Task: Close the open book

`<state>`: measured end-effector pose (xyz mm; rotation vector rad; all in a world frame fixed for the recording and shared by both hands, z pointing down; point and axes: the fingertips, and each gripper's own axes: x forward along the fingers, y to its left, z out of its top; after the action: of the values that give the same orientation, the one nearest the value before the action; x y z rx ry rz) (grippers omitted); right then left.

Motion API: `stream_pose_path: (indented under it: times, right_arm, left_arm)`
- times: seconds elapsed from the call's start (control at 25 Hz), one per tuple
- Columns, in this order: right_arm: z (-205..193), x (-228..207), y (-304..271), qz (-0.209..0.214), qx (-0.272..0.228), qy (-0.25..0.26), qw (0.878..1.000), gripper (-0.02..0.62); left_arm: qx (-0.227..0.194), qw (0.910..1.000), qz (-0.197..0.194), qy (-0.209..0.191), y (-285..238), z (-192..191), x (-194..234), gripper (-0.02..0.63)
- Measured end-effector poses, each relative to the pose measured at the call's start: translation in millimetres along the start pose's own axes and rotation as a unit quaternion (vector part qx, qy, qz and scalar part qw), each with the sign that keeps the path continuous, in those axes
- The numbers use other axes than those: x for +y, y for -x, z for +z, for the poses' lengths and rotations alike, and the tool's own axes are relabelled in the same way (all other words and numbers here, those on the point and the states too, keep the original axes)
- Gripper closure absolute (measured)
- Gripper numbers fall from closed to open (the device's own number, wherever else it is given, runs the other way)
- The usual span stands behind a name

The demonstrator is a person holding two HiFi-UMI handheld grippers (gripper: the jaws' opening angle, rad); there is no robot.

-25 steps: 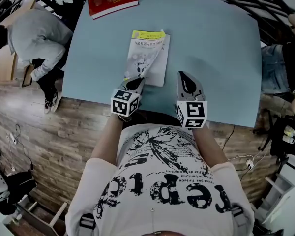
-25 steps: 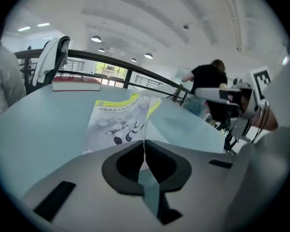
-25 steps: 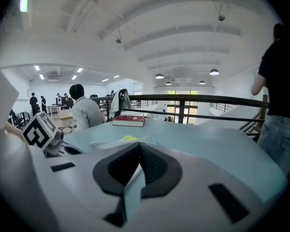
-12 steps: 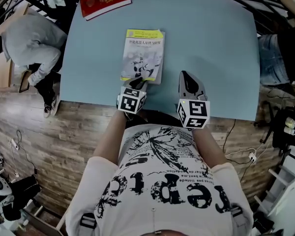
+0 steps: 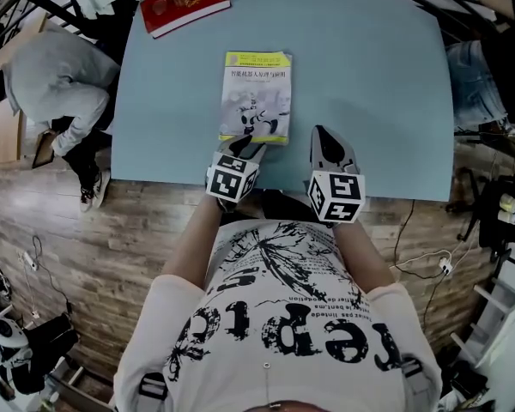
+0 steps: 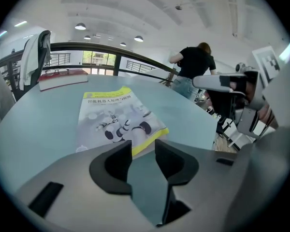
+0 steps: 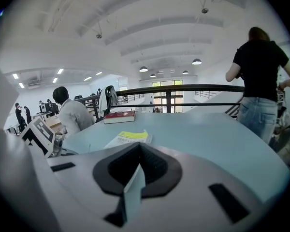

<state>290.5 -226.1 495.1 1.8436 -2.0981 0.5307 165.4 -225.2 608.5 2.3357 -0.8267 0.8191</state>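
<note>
The book (image 5: 256, 93) lies closed and flat on the light blue table (image 5: 369, 84), its yellow and white cover with a robot picture facing up. My left gripper (image 5: 245, 148) sits at the book's near edge. Its jaws have just been opening and now stand apart with only the tabletop between them. In the left gripper view the book (image 6: 116, 117) has its yellow near corner just beyond my left gripper (image 6: 143, 146). My right gripper (image 5: 320, 136) rests to the right of the book, shut and holding nothing. In the right gripper view the book (image 7: 128, 138) shows past my right gripper (image 7: 137, 146).
A red book (image 5: 184, 0) lies at the table's far left corner. A person in grey (image 5: 60, 75) sits off the table's left side. Another person in black (image 6: 195, 64) stands beyond the right side. A dark railing runs behind the table.
A second ago the left gripper held the book's cover lifted and curled. The cover has come down flat, the left jaws have opened and let it go. The right gripper has hardly moved.
</note>
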Motion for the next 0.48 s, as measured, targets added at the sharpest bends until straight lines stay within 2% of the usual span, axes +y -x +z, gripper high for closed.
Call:
stream_pose_path:
  times: [0.16,0.28,0.48]
  right_arm:
    - [19.1,22.8,10.0,0.016,-0.041,-0.003,0.999,0.584]
    - [31.5,42.3,19.2,0.02,-0.063,0.01,0.998,0.584]
    - [48.4,71.3,35.5,0.024,-0.094,0.021,0.995,0.584]
  left_arm:
    - [-0.035,0.9993,0.0,-0.012,32.9,17.5,3.9,0.456]
    - [-0.079,0.9966,0.0,-0.024,63.3,39.3,6.7,0.536]
    - [-0.169,0.9844,0.001,-0.05,119.1,80.2,8.6,0.572]
